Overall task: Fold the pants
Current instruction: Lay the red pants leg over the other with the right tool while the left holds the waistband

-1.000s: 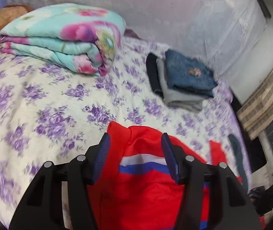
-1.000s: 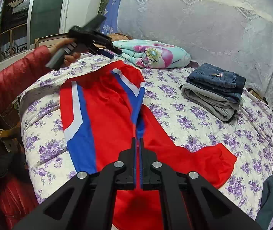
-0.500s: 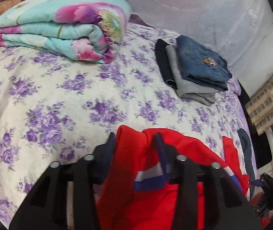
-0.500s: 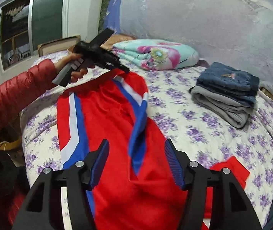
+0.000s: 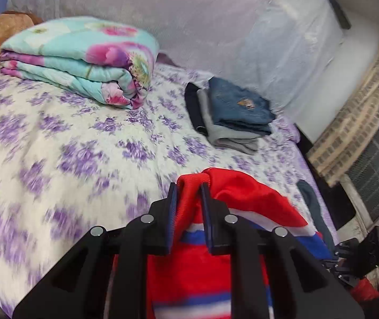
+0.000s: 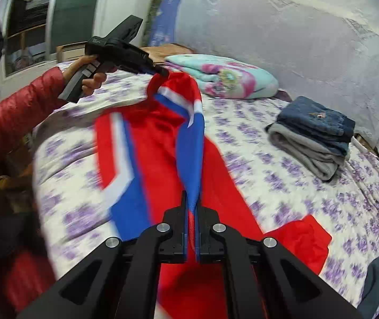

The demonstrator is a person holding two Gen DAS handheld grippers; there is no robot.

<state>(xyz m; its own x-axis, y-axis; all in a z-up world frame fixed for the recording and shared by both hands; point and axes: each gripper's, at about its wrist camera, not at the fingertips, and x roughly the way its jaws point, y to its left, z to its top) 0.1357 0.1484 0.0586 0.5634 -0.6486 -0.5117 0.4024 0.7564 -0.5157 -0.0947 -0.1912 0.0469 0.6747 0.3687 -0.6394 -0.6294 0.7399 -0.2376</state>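
- While I watched both wrist feeds, the bed (image 5: 56, 143) with its purple-flowered sheet filled most of each view, and the red pants (image 6: 163, 138) with blue and white stripes lay lengthwise across it, running from 6 o'clock up toward 11 o'clock in the right wrist view.
- At 1 o'clock from the pants in that view I saw a folded floral quilt (image 6: 229, 79) against the draped wall.
- At 3 o'clock sat a stack of folded clothes (image 6: 314, 135), jeans on top of grey, well apart from the pants.
- My left gripper (image 5: 188, 194) had just been closing, and its fingers pinched a bunched red edge of the pants, lifted off the sheet; from the right wrist view it sat at 11 o'clock, held by a hand (image 6: 88, 77) in a red sleeve.
- My right gripper (image 6: 191, 207) had opened and closed again, its fingers pressed onto a raised fold of the blue stripe at 6 o'clock.
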